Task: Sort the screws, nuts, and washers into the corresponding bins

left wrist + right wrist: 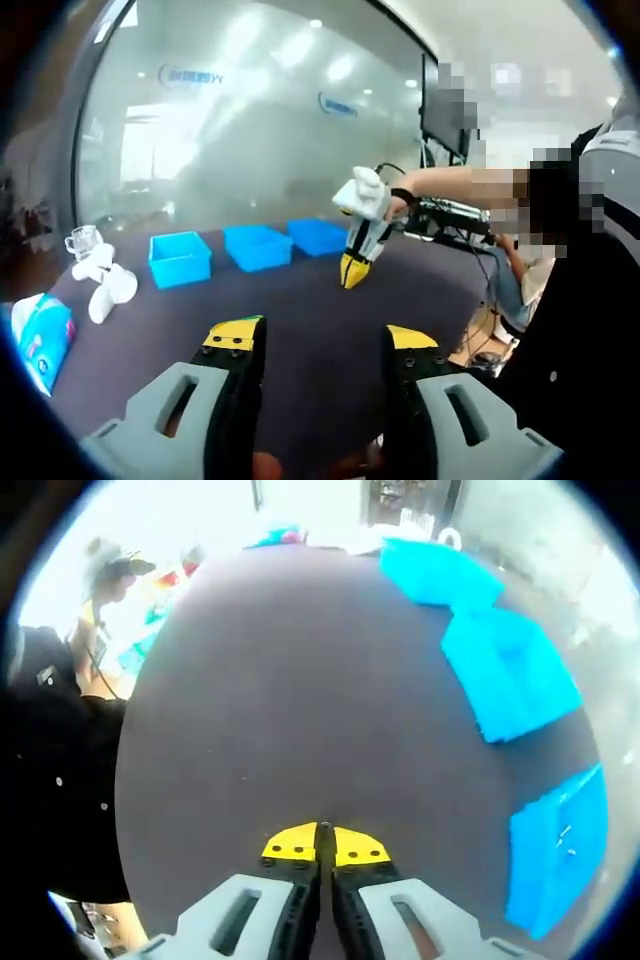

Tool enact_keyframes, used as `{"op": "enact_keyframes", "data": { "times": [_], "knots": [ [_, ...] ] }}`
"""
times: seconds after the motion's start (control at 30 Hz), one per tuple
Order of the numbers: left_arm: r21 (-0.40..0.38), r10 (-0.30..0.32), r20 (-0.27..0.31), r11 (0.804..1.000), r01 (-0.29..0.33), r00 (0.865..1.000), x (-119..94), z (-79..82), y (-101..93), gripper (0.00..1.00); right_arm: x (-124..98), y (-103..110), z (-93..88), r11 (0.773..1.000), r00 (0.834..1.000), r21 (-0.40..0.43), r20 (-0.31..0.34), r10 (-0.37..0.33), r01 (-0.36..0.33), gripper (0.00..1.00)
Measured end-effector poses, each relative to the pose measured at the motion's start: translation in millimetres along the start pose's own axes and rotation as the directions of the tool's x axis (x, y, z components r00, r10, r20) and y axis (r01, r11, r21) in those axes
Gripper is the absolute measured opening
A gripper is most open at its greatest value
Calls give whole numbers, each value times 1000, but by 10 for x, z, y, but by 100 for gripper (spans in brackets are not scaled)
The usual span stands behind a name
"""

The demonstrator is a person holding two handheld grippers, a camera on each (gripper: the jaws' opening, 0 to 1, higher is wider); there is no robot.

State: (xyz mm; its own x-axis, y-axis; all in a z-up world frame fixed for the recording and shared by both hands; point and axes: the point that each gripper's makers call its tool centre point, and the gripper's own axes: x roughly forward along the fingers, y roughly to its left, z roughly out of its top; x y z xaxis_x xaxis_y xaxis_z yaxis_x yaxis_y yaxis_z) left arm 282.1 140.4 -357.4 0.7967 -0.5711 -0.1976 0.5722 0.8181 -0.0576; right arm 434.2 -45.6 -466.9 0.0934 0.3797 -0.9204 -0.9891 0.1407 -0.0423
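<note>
Three blue bins [257, 246] in a row on dark table [310, 320]; white cup and tissue pack [40, 340] far left. Left gripper [325, 345] jaws wide, empty. Right gripper [353, 272] pressed closed over table; small hardware bits in nearest bin [560, 845].

Left gripper [325, 345] is held with fingers spread wide apart. Right gripper [323, 842] fingers are pressed together, pointed downward, gripped by a hand [368, 196].

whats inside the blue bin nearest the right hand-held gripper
In the right gripper view, the nearest blue bin holds a few small pale specks, too small to name. Its near wall hides part of the floor. The right hand-held gripper is shut.
</note>
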Motion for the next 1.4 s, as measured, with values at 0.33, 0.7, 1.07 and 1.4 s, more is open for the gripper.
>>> {"op": "enact_keyframes", "data": {
  "times": [0.33, 0.7, 1.07, 1.4],
  "knots": [
    [0, 15, 19, 1000, -15, 1000, -40, 51, 38, 45, -190, 112, 127, 999, 989, 41, 141, -37, 31, 1],
    [-3, 40, 58, 999, -40, 997, -101, 167, 115, 45, -774, -16, 298, 950, 824, 264, 490, -283, 169, 1],
    [-8, 74, 83, 997, -74, 994, -162, 262, 213, 45, -1465, 9, 271, 804, 474, 538, 656, -587, 252, 1],
    [-2, 100, 103, 995, -100, 990, -175, 345, 248, 45, -1832, 52, 177, 660, 221, 685, 624, -750, 307, 1]
  ]
}}
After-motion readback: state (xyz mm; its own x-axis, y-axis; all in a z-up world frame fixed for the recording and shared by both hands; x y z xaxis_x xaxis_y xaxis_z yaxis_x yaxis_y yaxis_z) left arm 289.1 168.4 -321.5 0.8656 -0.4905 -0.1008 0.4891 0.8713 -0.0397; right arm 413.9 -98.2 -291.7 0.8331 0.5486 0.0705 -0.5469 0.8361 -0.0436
